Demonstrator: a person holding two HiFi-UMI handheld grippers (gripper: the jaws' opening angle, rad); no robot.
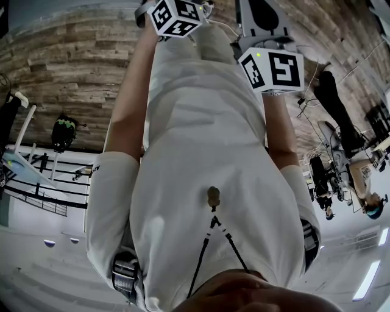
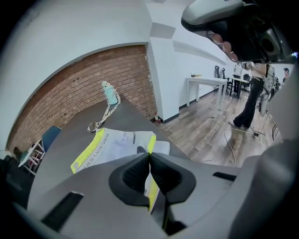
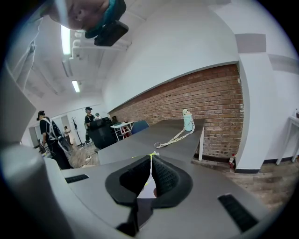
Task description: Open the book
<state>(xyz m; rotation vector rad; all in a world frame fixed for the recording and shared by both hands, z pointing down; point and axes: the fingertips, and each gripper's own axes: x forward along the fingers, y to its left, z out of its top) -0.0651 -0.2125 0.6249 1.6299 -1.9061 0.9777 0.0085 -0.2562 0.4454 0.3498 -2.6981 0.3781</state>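
Observation:
The book (image 2: pixel 117 147) lies on a grey table (image 2: pixel 70 135); its cover is white with a yellow-green edge. My left gripper (image 2: pixel 149 161) is shut on a thin yellow-edged leaf of the book, lifted at the near right side. In the right gripper view, my right gripper (image 3: pixel 150 161) is shut on a thin white sheet (image 3: pixel 148 190) with a yellow tip, standing on edge between the pads. The head view shows only the person's torso and the marker cubes of the left gripper (image 1: pixel 177 15) and the right gripper (image 1: pixel 272 68); the book and the jaws are hidden there.
A teal bottle (image 2: pixel 110 93) with a pale lanyard (image 2: pixel 105 116) stands at the table's far end by the brick wall; the same bottle (image 3: pixel 188 120) shows in the right gripper view. A white side table (image 2: pixel 205 84) and a standing person (image 2: pixel 250 100) are to the right. A black chair (image 3: pixel 100 133) stands left.

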